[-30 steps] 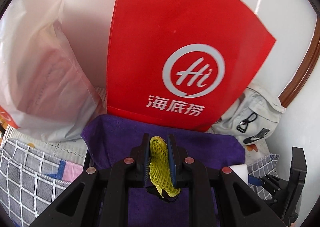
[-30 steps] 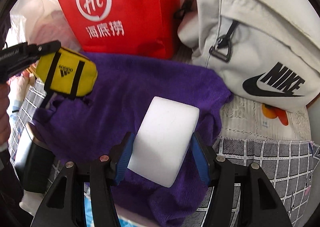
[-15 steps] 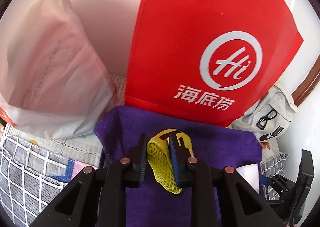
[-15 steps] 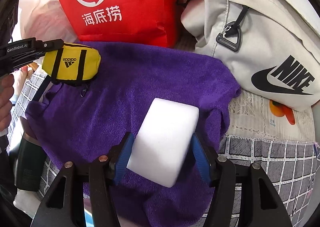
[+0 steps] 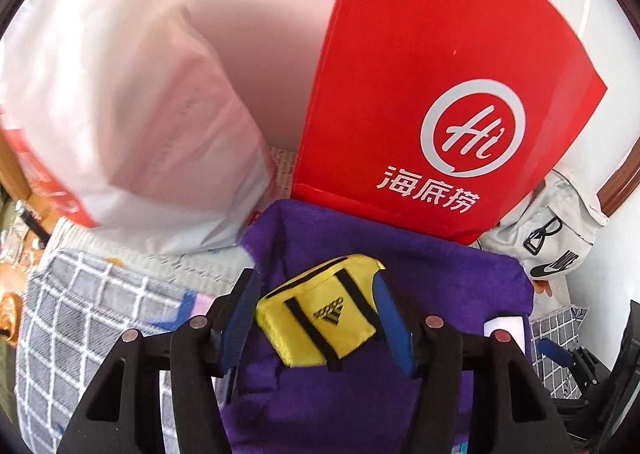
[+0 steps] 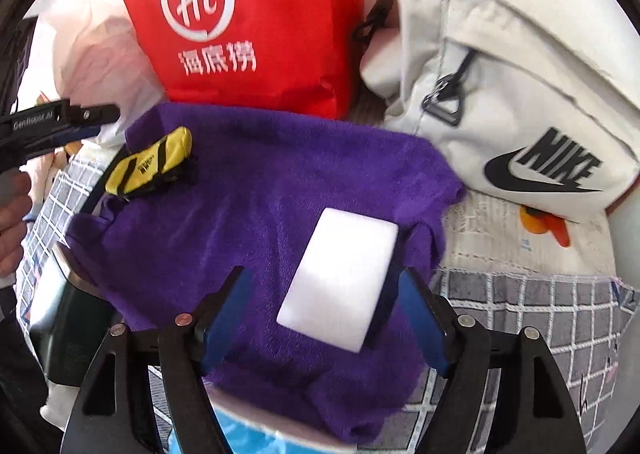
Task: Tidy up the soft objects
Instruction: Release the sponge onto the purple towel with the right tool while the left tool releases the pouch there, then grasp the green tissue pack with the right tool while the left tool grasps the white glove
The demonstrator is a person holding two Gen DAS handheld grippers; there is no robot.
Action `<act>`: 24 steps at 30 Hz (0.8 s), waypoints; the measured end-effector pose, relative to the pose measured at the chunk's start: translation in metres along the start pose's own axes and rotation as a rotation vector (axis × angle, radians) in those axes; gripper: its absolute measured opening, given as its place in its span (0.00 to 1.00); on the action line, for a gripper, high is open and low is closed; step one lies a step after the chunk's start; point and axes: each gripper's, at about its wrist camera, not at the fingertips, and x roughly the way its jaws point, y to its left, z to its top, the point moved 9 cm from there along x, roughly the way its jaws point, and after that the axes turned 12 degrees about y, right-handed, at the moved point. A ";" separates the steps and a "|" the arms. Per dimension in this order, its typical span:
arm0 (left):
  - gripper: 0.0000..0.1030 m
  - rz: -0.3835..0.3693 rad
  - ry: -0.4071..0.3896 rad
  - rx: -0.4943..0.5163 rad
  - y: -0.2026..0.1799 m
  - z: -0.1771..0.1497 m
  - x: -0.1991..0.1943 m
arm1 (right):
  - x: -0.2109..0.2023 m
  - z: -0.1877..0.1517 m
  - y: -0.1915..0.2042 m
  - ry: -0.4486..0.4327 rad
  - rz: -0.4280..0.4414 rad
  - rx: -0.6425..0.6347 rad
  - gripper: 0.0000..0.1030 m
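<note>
1. Checked grey bedding (image 6: 540, 314) underneath, white wall behind; purple towel (image 6: 260, 193) spread on top, red bag (image 6: 256, 21) and white Nike bag (image 6: 520, 101) standing at the back, pale plastic bag (image 5: 120, 113) to the left.
2. Yellow pouch (image 5: 320, 314) lying on the towel near its far left corner, between the fingers of the left gripper (image 5: 316, 318); jaws opening, pads clear of it on both sides, so let go.
3. White foam block (image 6: 340, 286) lying on the towel near its right edge, between the fingers of the right gripper (image 6: 320, 310); jaws opening, left pad well clear, right pad close beside the block, contact hard to judge.
4. Pouch likely light and limp: thin fabric, black straps, prone to fold or sag. Best pinched across the body, not by a strap.
5. Block likely very light and squashy, springing back when freed. Best taken across its short sides with a gentle squeeze.
6. Towel soft and floppy, apt to drag with anything pulled over it.
7. Hard to make out: dark boxy thing at the towel's left edge, orange shape under the Nike bag, contents of all bags, blue patch beneath the towel's near edge.
</note>
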 end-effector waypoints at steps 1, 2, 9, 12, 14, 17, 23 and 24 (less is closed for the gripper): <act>0.56 0.008 -0.003 -0.006 0.001 -0.002 -0.006 | -0.006 -0.002 0.000 -0.005 -0.010 0.013 0.74; 0.57 0.017 -0.006 -0.010 0.003 -0.005 -0.012 | -0.010 -0.005 0.000 -0.002 -0.019 0.018 0.74; 0.69 0.072 -0.039 -0.023 0.010 -0.031 -0.058 | -0.045 -0.028 0.008 -0.039 0.021 0.031 0.75; 0.71 0.071 -0.056 -0.031 0.014 -0.048 -0.077 | -0.065 -0.046 0.014 -0.052 0.083 0.032 0.75; 0.71 0.044 -0.076 -0.031 0.016 -0.060 -0.092 | -0.073 -0.055 0.017 -0.061 0.085 0.033 0.75; 0.71 0.005 -0.141 0.016 0.011 -0.080 -0.116 | -0.084 -0.075 0.024 -0.071 0.093 0.036 0.75; 0.71 0.070 -0.137 0.017 0.014 -0.124 -0.138 | -0.107 -0.123 0.034 -0.165 0.103 0.044 0.75; 0.71 0.076 -0.132 0.016 0.015 -0.132 -0.140 | -0.108 -0.129 0.036 -0.164 0.110 0.043 0.75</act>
